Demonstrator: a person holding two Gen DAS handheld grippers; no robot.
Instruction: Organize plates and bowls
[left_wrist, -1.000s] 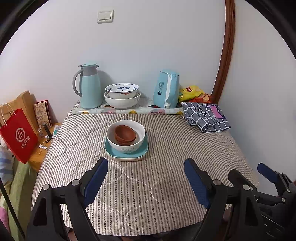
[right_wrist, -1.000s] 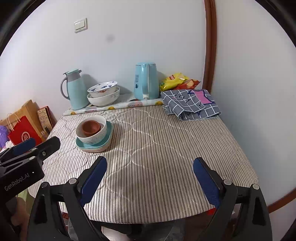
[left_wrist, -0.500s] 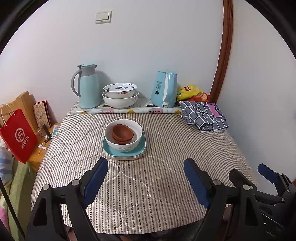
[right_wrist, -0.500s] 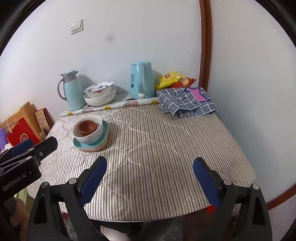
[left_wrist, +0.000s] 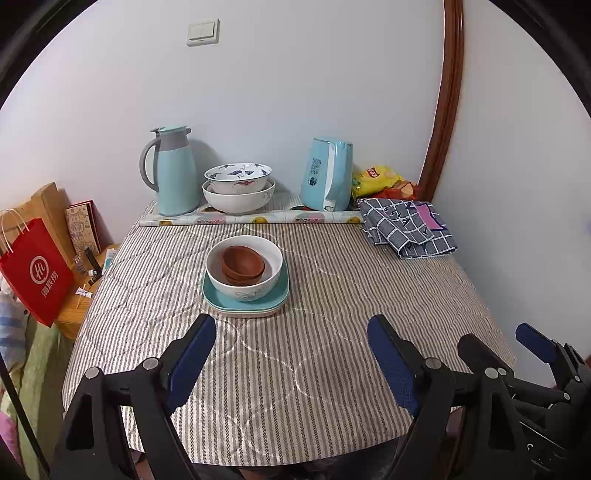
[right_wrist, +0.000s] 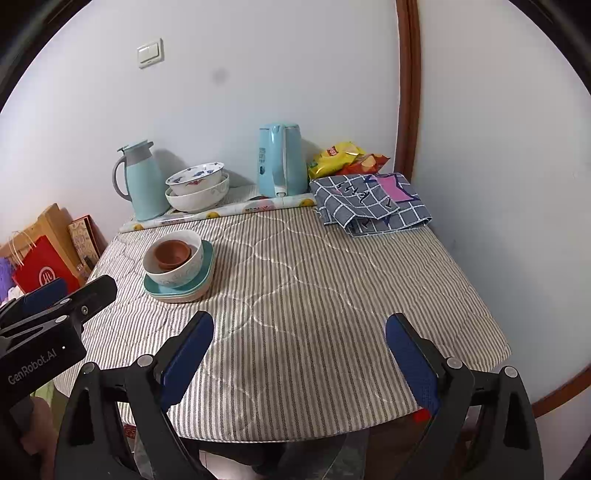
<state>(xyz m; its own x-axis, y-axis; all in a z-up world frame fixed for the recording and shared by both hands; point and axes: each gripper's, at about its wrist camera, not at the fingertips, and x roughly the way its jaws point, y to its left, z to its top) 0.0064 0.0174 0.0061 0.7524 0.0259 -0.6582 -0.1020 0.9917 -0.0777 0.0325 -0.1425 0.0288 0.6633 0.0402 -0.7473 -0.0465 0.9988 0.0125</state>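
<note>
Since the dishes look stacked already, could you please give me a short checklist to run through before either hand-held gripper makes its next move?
1. Left hand-held gripper open, nothing between its pads: ok.
2. Right hand-held gripper open and free: ok.
3. Small brown bowls nested inside the white bowl: ok.
4. White bowl resting on the stacked teal square plates: ok.
5. Striped tablecloth bare between grippers and stack: ok.
6. Blue-patterned bowl nested in the large white bowl near the wall: ok.

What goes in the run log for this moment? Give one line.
left gripper: open, empty | right gripper: open, empty | brown bowls in white bowl on teal plates | nothing grasped
</note>
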